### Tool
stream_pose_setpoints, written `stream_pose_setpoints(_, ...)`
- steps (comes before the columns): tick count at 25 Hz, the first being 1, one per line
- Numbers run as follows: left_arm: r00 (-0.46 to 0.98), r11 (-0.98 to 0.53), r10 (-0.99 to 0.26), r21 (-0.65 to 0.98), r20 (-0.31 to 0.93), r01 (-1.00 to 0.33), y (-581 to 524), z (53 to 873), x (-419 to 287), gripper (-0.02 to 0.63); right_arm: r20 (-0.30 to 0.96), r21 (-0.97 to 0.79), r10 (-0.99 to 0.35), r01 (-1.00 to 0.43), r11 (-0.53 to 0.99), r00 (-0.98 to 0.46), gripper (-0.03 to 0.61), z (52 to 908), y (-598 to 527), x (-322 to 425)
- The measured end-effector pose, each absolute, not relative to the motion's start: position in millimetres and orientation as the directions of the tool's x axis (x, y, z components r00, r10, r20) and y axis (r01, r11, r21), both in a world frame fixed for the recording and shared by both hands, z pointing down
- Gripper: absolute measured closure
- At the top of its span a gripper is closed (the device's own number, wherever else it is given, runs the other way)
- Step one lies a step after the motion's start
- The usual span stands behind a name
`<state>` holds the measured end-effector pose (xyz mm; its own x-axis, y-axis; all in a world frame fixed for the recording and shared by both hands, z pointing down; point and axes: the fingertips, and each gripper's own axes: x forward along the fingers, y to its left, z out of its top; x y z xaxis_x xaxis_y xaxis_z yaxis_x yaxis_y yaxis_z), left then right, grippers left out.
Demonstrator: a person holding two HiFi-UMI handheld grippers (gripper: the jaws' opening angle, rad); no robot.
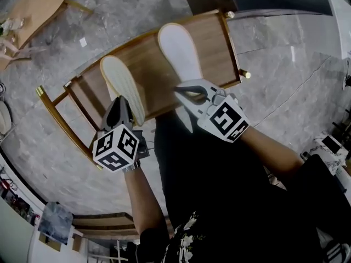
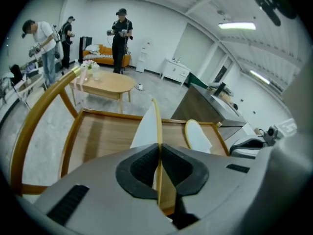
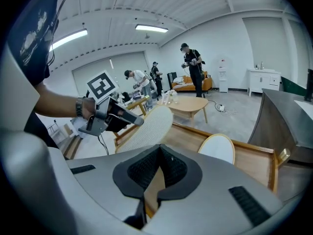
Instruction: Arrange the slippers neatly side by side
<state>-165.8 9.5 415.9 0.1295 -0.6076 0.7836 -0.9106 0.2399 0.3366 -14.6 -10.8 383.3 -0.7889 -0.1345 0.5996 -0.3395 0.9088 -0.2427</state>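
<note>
Two white slippers are over a low wooden rack [image 1: 214, 37]. The left slipper [image 1: 122, 81] is tipped on its edge, and my left gripper [image 1: 122, 104] is shut on its heel end. In the left gripper view its thin edge [image 2: 156, 124] runs straight out from between the pads of that gripper [image 2: 159, 148]. The right slipper [image 1: 180, 51] lies flat with its insole up, and my right gripper [image 1: 184, 90] is shut on its near end. In the right gripper view a tan strip sits between the pads of that gripper [image 3: 157, 153]. There its toe [image 3: 217, 148] and the left slipper's ribbed sole [image 3: 146, 129] show beyond.
The rack has a brass-coloured frame [image 1: 52, 111] and stands on a grey marble floor. A light wooden coffee table [image 2: 105, 82] stands behind it, and a dark counter [image 2: 205, 102] to its right. Several people stand further back in the room.
</note>
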Motion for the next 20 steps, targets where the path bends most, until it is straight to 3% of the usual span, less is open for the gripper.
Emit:
stream_pose_setpoints(6,-0.024,0.330,-0.597,0.218,0.802,-0.919,13.6,427.8,-164.8,0.591,0.613,-0.218,-0.096,-0.284,0.934,-0.784,0.578,386.9,-7.0,-12.1)
stream_pose_setpoints(15,-0.039,0.355,-0.635,0.246,0.772,-0.902,-7.2,439.9,-130.3,0.591,0.622,-0.242,-0.104,-0.317,0.917,-0.776,0.578,395.3,-7.8,-0.1)
stream_pose_setpoints(20,0.020,0.322,-0.650,0.299,0.760,-0.898,-17.8,439.4,-105.5,0.589,0.632,-0.275,-0.107,-0.352,0.895,-0.767,0.578,404.4,0.2,6.6)
